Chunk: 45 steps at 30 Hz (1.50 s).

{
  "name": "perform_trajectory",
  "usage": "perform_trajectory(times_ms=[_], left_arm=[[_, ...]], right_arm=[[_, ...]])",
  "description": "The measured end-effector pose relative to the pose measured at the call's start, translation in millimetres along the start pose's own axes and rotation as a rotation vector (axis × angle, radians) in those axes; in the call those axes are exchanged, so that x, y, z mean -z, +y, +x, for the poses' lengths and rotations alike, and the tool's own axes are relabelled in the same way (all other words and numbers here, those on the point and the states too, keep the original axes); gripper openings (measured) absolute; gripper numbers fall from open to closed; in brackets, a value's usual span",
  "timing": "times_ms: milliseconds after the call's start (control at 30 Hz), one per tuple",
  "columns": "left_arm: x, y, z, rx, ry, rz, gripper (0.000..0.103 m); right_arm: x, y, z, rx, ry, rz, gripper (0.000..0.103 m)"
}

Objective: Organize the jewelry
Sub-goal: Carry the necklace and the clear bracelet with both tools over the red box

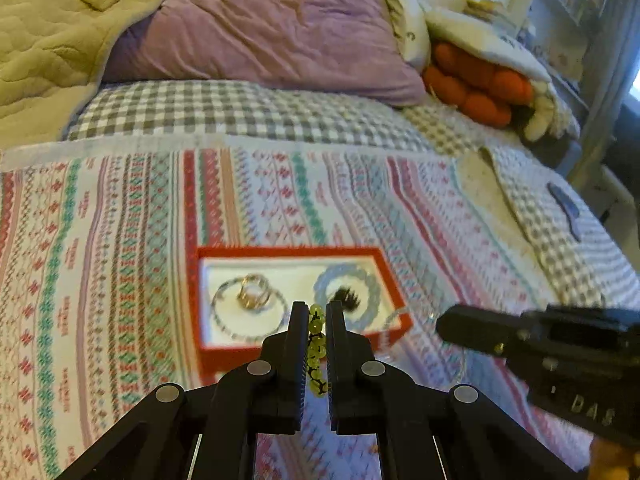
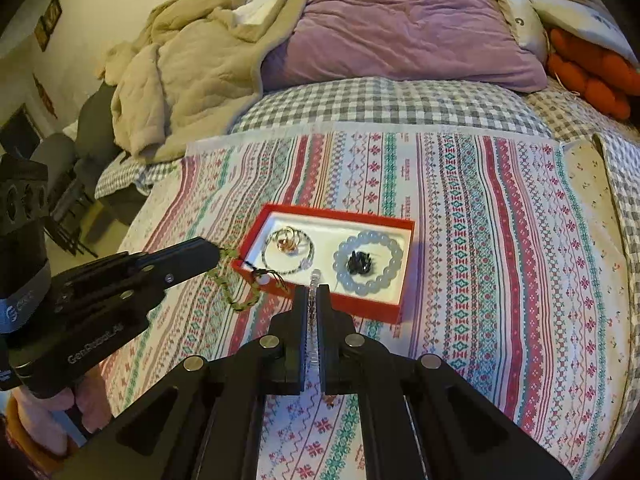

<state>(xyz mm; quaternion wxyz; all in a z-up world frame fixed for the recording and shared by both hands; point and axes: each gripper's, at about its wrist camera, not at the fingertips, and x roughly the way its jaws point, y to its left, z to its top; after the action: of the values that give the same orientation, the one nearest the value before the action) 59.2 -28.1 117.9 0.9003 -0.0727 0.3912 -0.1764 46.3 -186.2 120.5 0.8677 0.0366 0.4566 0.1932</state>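
Dangling green bracelet [image 1: 317,354] between hand-held gripper [image 1: 317,312]

bed cover: patterned striped cloth [image 2: 480,240], red, teal and pink bands, spread flat
sheet: grey-white checked [image 2: 380,108], beyond the striped cloth
pillow: purple [image 2: 400,28], at the head of the bed, wrinkled
quilt: beige [image 2: 180,80], bunched up left of the pillow
orange cushion: knobbly [image 1: 476,80], right of the pillow, partly under a cream blanket [image 1: 500,44]
dark flat item: on checked sheet at right edge [image 1: 566,208], too blurred to tell
wall pictures: far left [image 2: 50,20]
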Motion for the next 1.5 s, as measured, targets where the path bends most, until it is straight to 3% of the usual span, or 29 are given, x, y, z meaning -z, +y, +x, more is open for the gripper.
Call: perform_trajectory(times_ms=[433, 800, 1200, 1500], left_arm=[[-28, 6, 32, 0.043, -0.072, -0.083, 0.003], [-16, 54, 75, -0.063, 0.014, -0.185, 0.003], [-4, 61, 88, -0.165, 0.080, -0.159, 0.004], [-3, 56, 88, -0.187, 0.093, -0.114, 0.009]], right_arm=[[-24, -20, 6, -0.010, -0.047, 0.062, 0.003], [-33, -24, 31, -0.019, -0.009, 0.071, 0.003], [-40, -9, 65, -0.059, 0.032, 0.049, 0.003], [-37, -38, 93, 0.019, 0.069, 0.099, 0.003]])
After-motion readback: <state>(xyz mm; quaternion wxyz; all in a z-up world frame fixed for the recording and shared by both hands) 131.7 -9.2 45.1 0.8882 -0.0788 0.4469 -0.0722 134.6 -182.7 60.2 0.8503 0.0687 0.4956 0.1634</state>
